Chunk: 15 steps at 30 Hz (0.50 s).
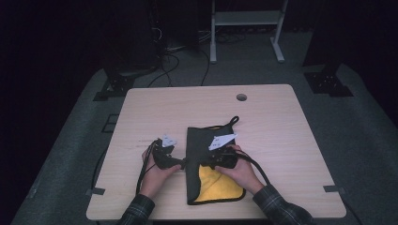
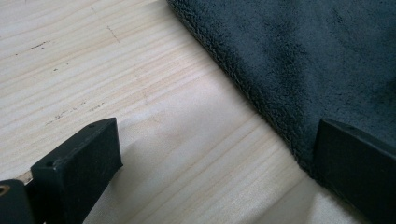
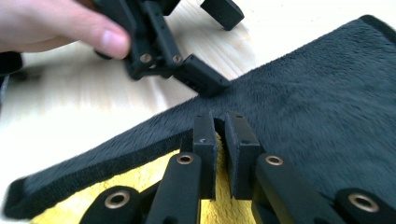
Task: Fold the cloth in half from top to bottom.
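Lying near the middle of the bench, toward its near edge, the cloth shows a dark grey face on top and a yellow face where the grey layer is turned back at the near right. A dark loop sticks out from its far right corner. The right gripper sits over the cloth's middle, its fingers drawn together and clamped on the edge of the grey layer, with yellow showing just beneath them. The left gripper rests at the cloth's left edge; its fingers stand wide apart, one on bare wood, the other touching the grey pile at the edge, gripping nothing. Beyond the cloth, a small round hole sits near the bench's far edge.
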Each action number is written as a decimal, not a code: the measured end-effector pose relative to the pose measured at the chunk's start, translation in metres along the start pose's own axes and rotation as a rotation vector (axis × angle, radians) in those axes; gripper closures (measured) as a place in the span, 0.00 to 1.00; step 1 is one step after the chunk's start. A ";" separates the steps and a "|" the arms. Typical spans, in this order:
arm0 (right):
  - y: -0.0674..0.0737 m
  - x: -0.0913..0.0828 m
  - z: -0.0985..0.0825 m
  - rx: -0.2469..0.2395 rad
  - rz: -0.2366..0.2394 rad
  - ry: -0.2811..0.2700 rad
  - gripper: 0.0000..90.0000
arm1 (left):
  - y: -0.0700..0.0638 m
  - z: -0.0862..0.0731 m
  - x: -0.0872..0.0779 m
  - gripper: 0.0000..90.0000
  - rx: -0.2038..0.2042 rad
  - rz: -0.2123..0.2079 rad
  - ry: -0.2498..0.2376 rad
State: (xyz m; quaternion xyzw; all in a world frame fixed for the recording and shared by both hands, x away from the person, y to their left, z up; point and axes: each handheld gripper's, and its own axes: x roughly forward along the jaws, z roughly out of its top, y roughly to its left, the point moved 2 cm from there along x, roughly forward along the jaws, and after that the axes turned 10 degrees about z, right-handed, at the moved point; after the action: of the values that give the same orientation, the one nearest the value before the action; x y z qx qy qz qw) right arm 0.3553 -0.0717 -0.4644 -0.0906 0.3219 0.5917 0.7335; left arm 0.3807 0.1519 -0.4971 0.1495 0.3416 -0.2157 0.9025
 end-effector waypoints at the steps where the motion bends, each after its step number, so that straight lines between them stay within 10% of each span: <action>1: 0.002 -0.005 -0.002 -0.003 0.002 -0.002 0.92 | 0.000 0.000 0.000 0.00 0.000 0.000 0.000; 15: 0.028 -0.061 -0.045 0.014 0.025 -0.002 0.92 | 0.000 0.000 0.000 0.00 0.000 0.000 0.000</action>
State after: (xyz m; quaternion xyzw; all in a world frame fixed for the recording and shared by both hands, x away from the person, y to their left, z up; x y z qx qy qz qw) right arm 0.3069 -0.1362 -0.4566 -0.0810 0.3262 0.5988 0.7270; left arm 0.3807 0.1519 -0.4971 0.1494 0.3415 -0.2156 0.9025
